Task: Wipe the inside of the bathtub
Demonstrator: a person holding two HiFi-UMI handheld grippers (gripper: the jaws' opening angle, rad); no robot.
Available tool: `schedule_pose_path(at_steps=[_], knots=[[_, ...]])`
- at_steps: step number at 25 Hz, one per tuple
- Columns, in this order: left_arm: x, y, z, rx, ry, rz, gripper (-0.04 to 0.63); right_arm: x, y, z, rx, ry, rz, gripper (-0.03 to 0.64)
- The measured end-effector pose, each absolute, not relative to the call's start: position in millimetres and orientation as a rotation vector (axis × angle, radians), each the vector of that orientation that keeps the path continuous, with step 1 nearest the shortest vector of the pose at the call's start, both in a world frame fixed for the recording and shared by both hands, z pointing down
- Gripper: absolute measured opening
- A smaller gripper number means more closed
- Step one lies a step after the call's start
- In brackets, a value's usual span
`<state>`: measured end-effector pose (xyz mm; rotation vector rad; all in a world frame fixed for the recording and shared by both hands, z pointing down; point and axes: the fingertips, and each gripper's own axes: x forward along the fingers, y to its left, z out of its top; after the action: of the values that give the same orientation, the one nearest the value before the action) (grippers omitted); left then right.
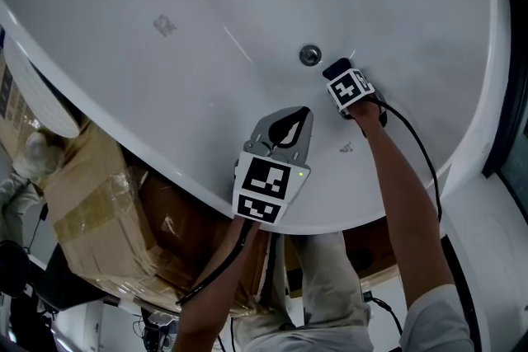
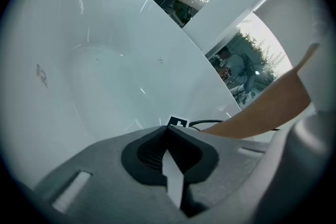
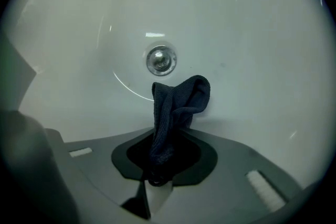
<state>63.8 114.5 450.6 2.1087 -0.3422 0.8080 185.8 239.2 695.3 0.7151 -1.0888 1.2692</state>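
Observation:
The white bathtub (image 1: 206, 29) fills the head view, with its round metal drain (image 1: 309, 55) near the bottom. My right gripper (image 1: 336, 70) reaches down inside the tub just right of the drain. In the right gripper view that gripper (image 3: 160, 136) is shut on a dark blue cloth (image 3: 178, 99), whose free end stands against the tub floor just below the drain (image 3: 160, 59). My left gripper (image 1: 304, 113) hovers over the tub's near wall, close to the rim. Its jaws are shut with nothing between them (image 2: 169, 131).
Taped cardboard boxes (image 1: 99, 210) stand outside the tub at the left. A black cable (image 1: 417, 144) runs along my right arm (image 2: 262, 113). The tub's near rim (image 1: 355, 214) curves below both grippers. A small grey mark (image 1: 165, 25) sits on the tub wall.

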Motion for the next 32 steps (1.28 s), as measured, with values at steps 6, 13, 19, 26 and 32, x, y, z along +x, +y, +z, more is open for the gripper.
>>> schedule_pose_path(at_steps=[6, 13, 19, 26, 32], knots=[[63.8, 112.7, 451.0, 2.102, -0.352, 0.803, -0.002, 132.4, 247.6, 697.3, 0.691, -1.14, 1.362, 0.067], [62.1, 110.0, 450.3, 2.11, -0.362, 0.802, -0.002, 108.0, 254.9, 693.0, 0.723, -1.112, 1.487, 0.067], [63.1, 108.6, 448.8, 2.111, -0.361, 0.8, -0.002, 60.7, 234.0, 690.3, 0.708, -1.345, 1.612, 0.067], [62.3, 106.9, 448.5, 2.114, -0.366, 0.799, -0.002, 31.9, 233.0, 673.6, 0.611, -1.458, 1.755, 0.067], [61.6, 106.2, 449.2, 2.12, -0.369, 0.802, -0.002, 17.6, 231.7, 661.8, 0.514, -1.554, 1.813, 0.066]])
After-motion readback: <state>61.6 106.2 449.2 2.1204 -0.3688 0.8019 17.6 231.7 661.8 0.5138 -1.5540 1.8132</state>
